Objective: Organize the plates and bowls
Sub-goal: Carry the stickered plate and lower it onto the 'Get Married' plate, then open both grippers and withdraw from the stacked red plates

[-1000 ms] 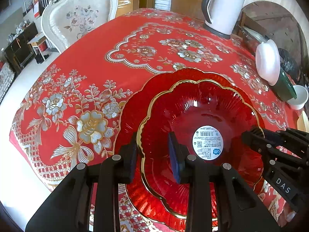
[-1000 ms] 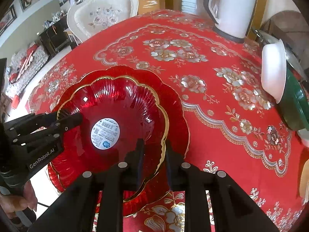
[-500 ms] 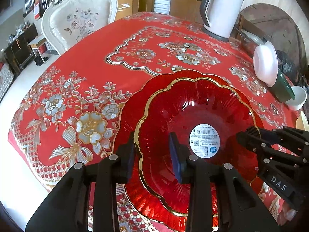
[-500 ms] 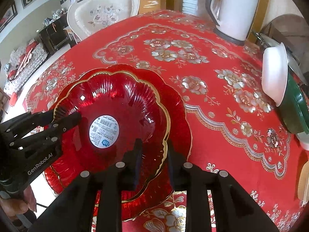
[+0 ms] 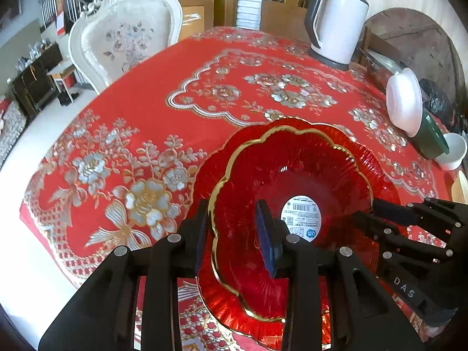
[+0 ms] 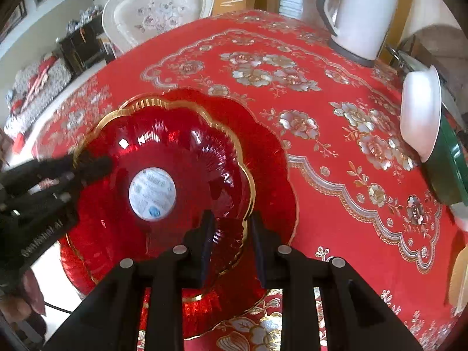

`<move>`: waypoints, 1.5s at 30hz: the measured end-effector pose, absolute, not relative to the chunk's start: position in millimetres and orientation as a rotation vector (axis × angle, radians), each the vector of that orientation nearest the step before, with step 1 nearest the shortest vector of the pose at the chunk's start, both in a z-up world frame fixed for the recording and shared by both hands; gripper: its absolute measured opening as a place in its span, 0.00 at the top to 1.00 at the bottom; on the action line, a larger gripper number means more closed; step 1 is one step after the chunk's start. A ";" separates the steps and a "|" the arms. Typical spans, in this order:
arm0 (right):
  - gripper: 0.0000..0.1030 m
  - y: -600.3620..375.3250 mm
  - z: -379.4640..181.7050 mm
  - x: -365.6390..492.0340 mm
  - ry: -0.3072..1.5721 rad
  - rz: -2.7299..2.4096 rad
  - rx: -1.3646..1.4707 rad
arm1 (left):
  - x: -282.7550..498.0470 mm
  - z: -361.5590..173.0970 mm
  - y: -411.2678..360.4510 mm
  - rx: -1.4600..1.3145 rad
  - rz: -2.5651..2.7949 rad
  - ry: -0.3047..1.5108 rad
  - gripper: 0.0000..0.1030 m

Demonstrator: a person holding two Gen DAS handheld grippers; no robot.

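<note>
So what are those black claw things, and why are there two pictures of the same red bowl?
Those claws are grabbers, one in each of a person's hands. Each has a camera looking along its two fingers. One picture is from the left gripper, the other from the right gripper. Both have fingers either side of the gold rim of a red glass bowl, over a bigger red plate. I can't tell whether they're squeezing. Farther back on the flowery tablecloth are a white kettle, a white bowl and a green dish.
</note>
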State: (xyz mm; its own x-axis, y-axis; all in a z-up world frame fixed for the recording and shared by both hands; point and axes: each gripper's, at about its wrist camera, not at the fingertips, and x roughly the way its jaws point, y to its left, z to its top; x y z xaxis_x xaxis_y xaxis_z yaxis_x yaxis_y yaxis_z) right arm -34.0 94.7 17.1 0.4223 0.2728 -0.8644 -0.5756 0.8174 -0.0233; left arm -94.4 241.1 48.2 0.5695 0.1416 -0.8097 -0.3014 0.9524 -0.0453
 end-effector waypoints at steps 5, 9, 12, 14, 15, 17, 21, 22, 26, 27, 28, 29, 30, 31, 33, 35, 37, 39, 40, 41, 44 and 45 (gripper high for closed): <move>0.76 92.7 17.4 -32.6 0.998 0.541 -0.327 | -95.4 50.3 244.3 -0.204 0.268 0.915 0.68; 0.76 90.8 20.3 -33.2 0.990 0.537 -0.315 | -95.6 54.8 245.9 -0.219 0.266 0.899 0.68; 0.76 86.6 24.8 -33.9 0.978 0.548 -0.280 | -95.0 55.6 245.1 -0.232 0.258 0.897 0.68; 0.76 81.5 27.9 -34.1 0.975 0.559 -0.241 | -94.4 55.7 241.9 -0.231 0.254 0.897 0.68; 0.76 79.7 29.1 -34.3 0.973 0.564 -0.227 | -94.0 55.8 239.9 -0.232 0.252 0.897 0.68; 0.76 77.2 31.8 -36.3 0.971 0.576 -0.206 | -93.3 56.4 236.1 -0.234 0.244 0.897 0.68; 0.76 72.9 37.1 -41.1 0.955 0.584 -0.185 | -90.8 59.9 224.8 -0.236 0.223 0.893 0.68; 0.75 70.4 38.8 -42.0 0.951 0.585 -0.171 | -90.2 60.6 222.3 -0.234 0.218 0.892 0.68; 0.72 59.3 43.9 -42.7 0.933 0.575 -0.138 | -85.9 65.4 208.1 -0.231 0.189 0.888 0.68; 0.71 57.0 44.6 -42.8 0.930 0.572 -0.135 | -84.3 67.1 203.6 -0.228 0.181 0.886 0.68; 0.71 53.6 45.8 -43.2 0.927 0.568 -0.131 | -82.5 68.5 198.9 -0.225 0.173 0.885 0.68; 0.70 49.6 46.4 -42.9 0.924 0.562 -0.126 | -81.6 69.0 195.9 -0.223 0.167 0.884 0.68; 0.67 43.8 46.9 -42.2 0.924 0.551 -0.116 | -79.3 69.9 190.7 -0.221 0.155 0.885 0.68; 0.65 39.4 46.6 -41.6 0.924 0.544 -0.107 | -77.5 70.3 186.9 -0.220 0.147 0.888 0.68; 0.61 27.1 46.2 -39.6 0.926 0.529 -0.082 | -73.2 71.3 176.0 -0.218 0.119 0.894 0.68; 0.61 14.2 45.8 -37.6 0.929 0.509 -0.062 | -69.1 73.5 164.4 -0.207 0.095 0.896 0.68; 0.61 3.2 45.5 -36.1 0.931 0.492 -0.049 | -66.3 75.0 154.7 -0.191 0.082 0.895 0.68; 0.61 -10.1 45.7 -34.5 0.932 0.472 -0.030 | -61.9 76.5 142.6 -0.172 0.063 0.900 0.68; 0.61 -16.5 45.7 -33.9 0.933 0.464 -0.021 | -59.8 77.4 136.2 -0.167 0.049 0.902 0.68; 0.61 -23.5 45.7 -32.8 0.934 0.454 -0.012 | -57.5 77.9 130.7 -0.162 0.038 0.904 0.68; 0.60 -46.1 45.5 -28.3 0.939 0.422 0.020 | -51.5 81.6 113.6 -0.137 0.015 0.904 0.68; 0.60 -52.3 45.7 -27.2 0.939 0.412 0.029 | -49.3 82.9 107.9 -0.130 0.006 0.904 0.68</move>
